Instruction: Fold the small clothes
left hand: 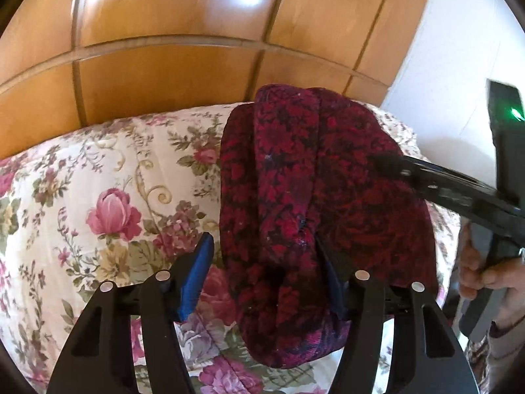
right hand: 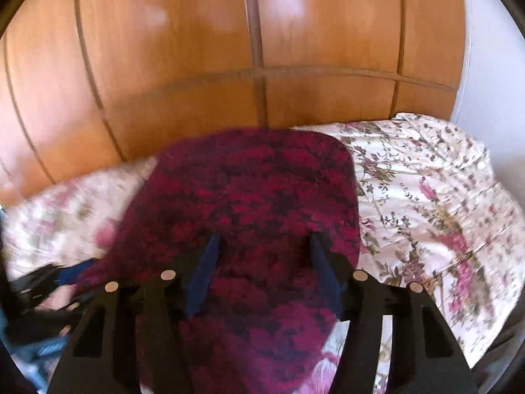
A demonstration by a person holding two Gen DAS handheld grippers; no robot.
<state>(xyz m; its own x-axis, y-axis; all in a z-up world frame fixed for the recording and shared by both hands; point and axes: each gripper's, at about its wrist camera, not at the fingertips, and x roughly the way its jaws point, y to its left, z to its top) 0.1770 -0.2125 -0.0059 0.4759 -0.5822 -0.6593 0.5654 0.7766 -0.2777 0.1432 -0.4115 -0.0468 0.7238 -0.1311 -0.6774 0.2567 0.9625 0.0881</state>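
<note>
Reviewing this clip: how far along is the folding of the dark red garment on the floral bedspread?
Done: the dark red garment already lies doubled over lengthwise on the floral bedspread, with fold ridges visible. In hand: the left gripper stands open around its near end, and the right gripper hangs open over the cloth; neither is clamped. Left: seemingly a final fold or smoothing. No other clothes are visible.

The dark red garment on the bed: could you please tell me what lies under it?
Under the dark red garment lies the floral bedspread, showing all around it. Whatever lies directly beneath the cloth is covered and cannot be seen.
</note>
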